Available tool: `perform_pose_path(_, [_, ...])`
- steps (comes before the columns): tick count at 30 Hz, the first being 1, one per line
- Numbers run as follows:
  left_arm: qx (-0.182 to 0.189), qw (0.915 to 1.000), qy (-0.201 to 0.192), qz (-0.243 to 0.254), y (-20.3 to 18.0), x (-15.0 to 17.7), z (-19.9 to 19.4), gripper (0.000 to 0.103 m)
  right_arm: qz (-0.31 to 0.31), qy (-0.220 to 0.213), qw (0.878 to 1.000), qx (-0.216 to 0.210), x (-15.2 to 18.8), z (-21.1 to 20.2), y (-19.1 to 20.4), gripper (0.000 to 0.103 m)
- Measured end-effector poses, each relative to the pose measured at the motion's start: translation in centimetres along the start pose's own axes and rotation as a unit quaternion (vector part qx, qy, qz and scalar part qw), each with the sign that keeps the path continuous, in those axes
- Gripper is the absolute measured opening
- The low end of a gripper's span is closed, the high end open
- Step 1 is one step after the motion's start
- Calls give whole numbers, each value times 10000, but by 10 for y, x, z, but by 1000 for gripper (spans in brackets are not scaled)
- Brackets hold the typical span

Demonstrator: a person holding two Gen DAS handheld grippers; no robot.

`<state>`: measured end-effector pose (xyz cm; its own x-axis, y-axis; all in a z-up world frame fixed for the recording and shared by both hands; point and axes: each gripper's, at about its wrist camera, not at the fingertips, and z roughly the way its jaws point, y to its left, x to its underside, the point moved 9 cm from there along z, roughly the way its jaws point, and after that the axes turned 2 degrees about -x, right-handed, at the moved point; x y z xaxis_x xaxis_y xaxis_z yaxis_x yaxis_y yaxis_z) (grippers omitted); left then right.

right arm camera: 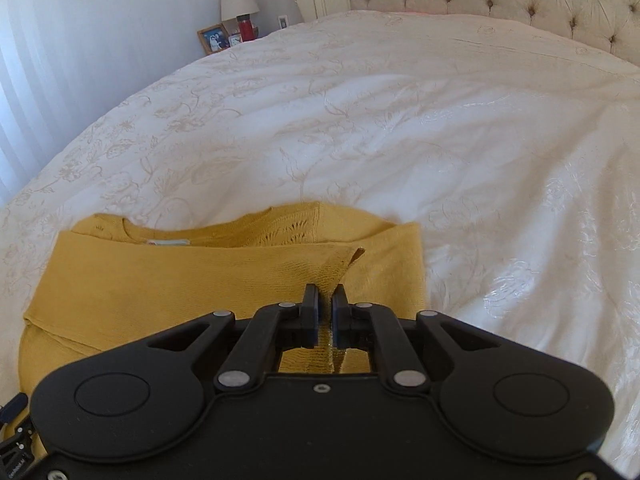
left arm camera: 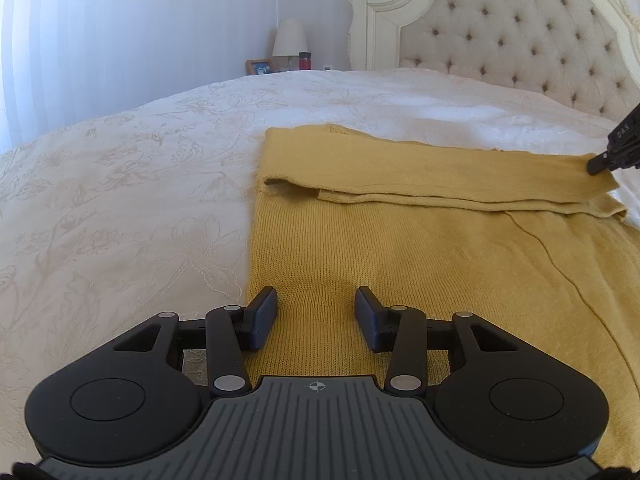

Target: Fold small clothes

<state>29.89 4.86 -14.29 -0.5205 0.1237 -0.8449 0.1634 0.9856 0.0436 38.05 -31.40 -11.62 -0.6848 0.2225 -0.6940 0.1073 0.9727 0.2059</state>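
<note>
A mustard-yellow knit sweater [left arm camera: 420,248] lies flat on the white bedspread, with its sleeves [left arm camera: 440,176] folded across the body. My left gripper [left arm camera: 316,312] is open and empty, low over the sweater's near left part. My right gripper [right arm camera: 326,304] is shut on the end of a folded sleeve [right arm camera: 340,268]; it also shows in the left wrist view [left arm camera: 600,164] at the far right edge. In the right wrist view the neckline with a label [right arm camera: 168,242] shows at the far side of the sweater [right arm camera: 160,280].
The white floral bedspread [right arm camera: 400,120] spreads on all sides. A tufted headboard [left arm camera: 520,36] stands at the back right. A nightstand by the wall holds a lamp [left arm camera: 289,38], a photo frame [left arm camera: 260,67] and a red bottle [left arm camera: 305,61].
</note>
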Motion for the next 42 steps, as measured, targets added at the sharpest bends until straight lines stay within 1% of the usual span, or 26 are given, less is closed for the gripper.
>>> perform_pose_path(4, [-5,10000,7,10,0,0,1,42,7,-31,9995,321,15,2,-14,22])
perform_pose_path(5, [-4,10000,8,9,0,0,1,42,43,-79,9993,371,18,-1,-17,32])
perform_pose_path(6, [-4,10000,7,9,0,0,1,42,71,-128,9992,382,21,-5,-18,38])
perform_pose_path(7, [-4,10000,7,8,0,0,1,42,116,-213,9991,341,25,-12,-18,46])
perform_pose_path(8, [-4,10000,8,8,0,0,1,42,157,-275,9991,278,29,-18,-17,49])
perform_pose_path(10, [-6,10000,7,11,0,0,1,42,181,-362,9990,168,42,-32,-13,49])
perform_pose_path(14, [-7,10000,7,11,0,0,1,42,38,-403,9992,41,80,-59,-2,55])
perform_pose_path(19, [-12,10000,12,25,0,0,2,42,-209,-338,9991,131,128,-88,6,56])
perform_pose_path(21, [-15,10000,13,27,0,0,2,42,-198,-277,9993,141,144,-96,7,57])
perform_pose_path(23, [-13,10000,14,27,0,0,2,42,-155,-254,9995,144,160,-105,8,60])
perform_pose_path(24, [-11,10000,16,23,0,0,2,42,-142,-266,9994,173,166,-110,9,61])
perform_pose_path(27, [-28,10000,31,54,-1,0,2,43,-166,-280,9992,238,180,-120,11,63])
perform_pose_path(32, [-48,9999,95,132,-3,0,2,43,-90,-306,9992,240,201,-127,13,71])
perform_pose_path(34, [-49,9997,159,169,-3,0,2,44,-25,-357,9992,197,208,-131,10,74])
perform_pose_path(37, [-80,9992,274,286,-5,1,2,45,53,-396,9992,95,218,-132,5,82])
perform_pose_path(40, [-128,9986,367,368,-7,4,-3,47,144,-525,9985,-58,223,-133,1,86])
perform_pose_path(42, [-134,9984,455,309,-7,7,-9,49,161,-548,9983,-84,223,-132,1,88])
